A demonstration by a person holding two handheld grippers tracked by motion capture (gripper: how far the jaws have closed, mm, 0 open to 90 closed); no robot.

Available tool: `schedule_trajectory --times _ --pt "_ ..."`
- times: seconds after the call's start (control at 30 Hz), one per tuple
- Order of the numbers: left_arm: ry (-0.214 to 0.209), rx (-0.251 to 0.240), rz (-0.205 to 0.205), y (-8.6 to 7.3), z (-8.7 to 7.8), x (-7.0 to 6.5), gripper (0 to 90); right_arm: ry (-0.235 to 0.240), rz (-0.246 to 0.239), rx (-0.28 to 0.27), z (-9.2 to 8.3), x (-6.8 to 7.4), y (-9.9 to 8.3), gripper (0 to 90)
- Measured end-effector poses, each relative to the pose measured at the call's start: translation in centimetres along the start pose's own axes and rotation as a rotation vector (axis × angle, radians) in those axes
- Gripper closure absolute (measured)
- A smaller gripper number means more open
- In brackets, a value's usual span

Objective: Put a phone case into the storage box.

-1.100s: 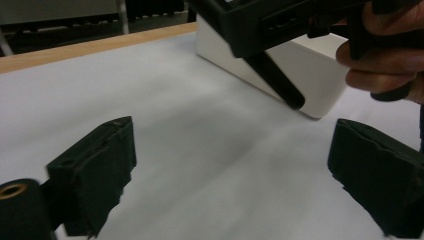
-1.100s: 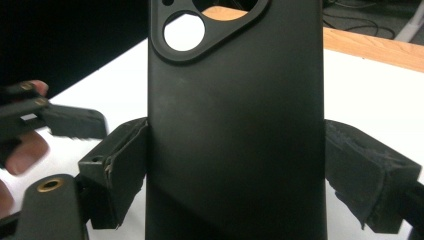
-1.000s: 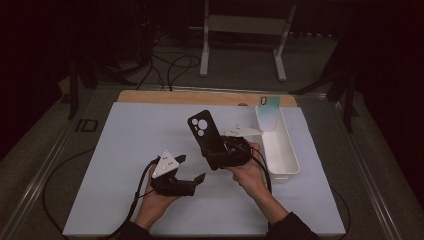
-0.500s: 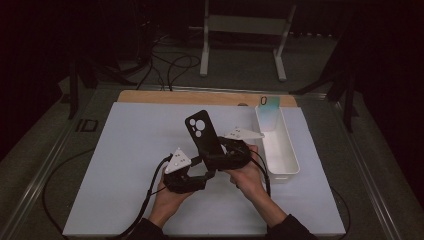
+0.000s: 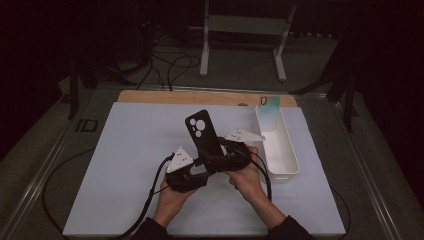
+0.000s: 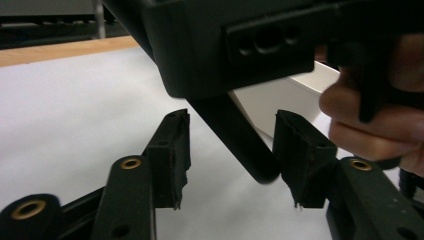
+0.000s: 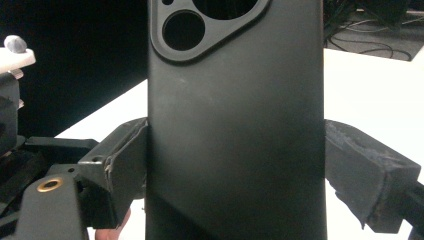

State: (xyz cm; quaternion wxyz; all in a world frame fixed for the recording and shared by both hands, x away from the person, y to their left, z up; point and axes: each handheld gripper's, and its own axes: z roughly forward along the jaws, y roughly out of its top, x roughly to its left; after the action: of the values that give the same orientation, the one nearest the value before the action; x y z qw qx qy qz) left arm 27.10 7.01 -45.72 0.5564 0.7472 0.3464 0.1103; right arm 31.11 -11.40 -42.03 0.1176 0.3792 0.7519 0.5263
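A black phone case (image 5: 202, 132) stands upright over the white mat, camera cutout on top. My right gripper (image 5: 214, 157) is shut on its lower half, and in the right gripper view both pads press the sides of the case (image 7: 235, 125). My left gripper (image 5: 202, 170) sits just below and to the left of it. Its jaws have just been closing. In the left gripper view, the left gripper (image 6: 232, 155) straddles a black bar under the case's port end (image 6: 240, 45). The right pad is near or on that bar and the left pad stands apart from it.
A white bin (image 5: 292, 162) lies lengthwise to the right of the hands, and its wall (image 6: 270, 100) shows behind the jaws. The mat (image 5: 125, 165) has free room to the left. A wooden strip (image 5: 200, 97) runs along the back, with a stand and cables beyond.
The left gripper has moved right and up to the foot of the case, and its jaws have narrowed around it. The right gripper has kept the case still.
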Motion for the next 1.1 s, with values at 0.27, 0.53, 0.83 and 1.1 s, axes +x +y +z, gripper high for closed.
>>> schedule_trajectory --times 0.27,0.53,0.83,1.1 --pt "0.007 -0.019 -0.010 0.05 -0.06 0.04 64.7 0.021 -0.006 0.010 0.13 0.39 -0.21 15.0" --pt "0.014 -0.014 -0.039 -0.13 -0.16 0.53 73.9 0.041 0.003 -0.001 -0.28 0.08 -0.06 14.5" --pt "0.033 -0.004 -0.057 -0.44 -0.12 0.84 79.8 0.063 -0.021 0.006 -0.66 -0.16 -0.11 14.1" --pt "0.037 -0.007 -0.048 -0.49 -0.06 0.69 80.3 0.083 -0.024 0.013 -0.84 -0.53 -0.14 13.2"
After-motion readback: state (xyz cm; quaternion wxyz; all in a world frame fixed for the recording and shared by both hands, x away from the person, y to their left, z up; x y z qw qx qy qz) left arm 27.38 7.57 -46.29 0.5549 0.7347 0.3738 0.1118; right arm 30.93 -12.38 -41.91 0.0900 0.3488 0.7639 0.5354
